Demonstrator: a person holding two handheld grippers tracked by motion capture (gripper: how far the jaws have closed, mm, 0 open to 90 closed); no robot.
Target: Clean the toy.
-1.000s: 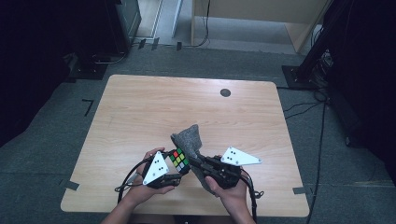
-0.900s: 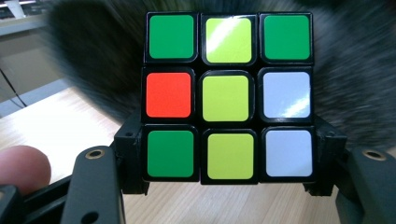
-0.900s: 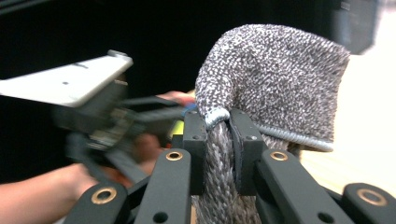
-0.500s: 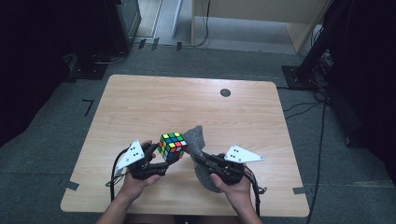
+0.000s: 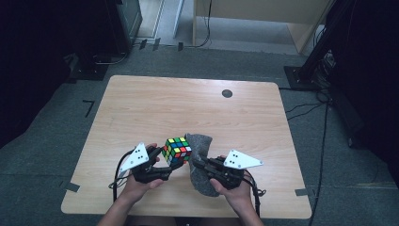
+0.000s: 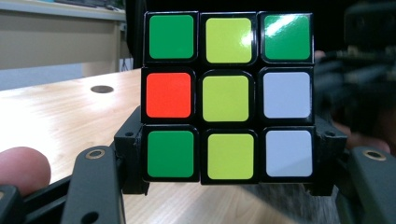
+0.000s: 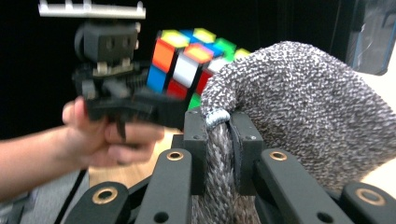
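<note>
Rubik's cube (image 5: 177, 150) held above table (image 5: 141, 108) near front edge, clamped in your left gripper (image 5: 160, 162). Grey knit sock (image 5: 200, 162) just beside it, pinched tight in your right gripper (image 5: 202, 165). Risk: slick cube faces may slip from pads if sock drags against it.

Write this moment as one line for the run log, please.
left gripper: shut on cube, raised | right gripper: shut on grey cloth | cube beside cloth | table

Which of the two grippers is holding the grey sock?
The right gripper: its fingers pinch the grey sock, while the left gripper clamps the puzzle cube.
</note>
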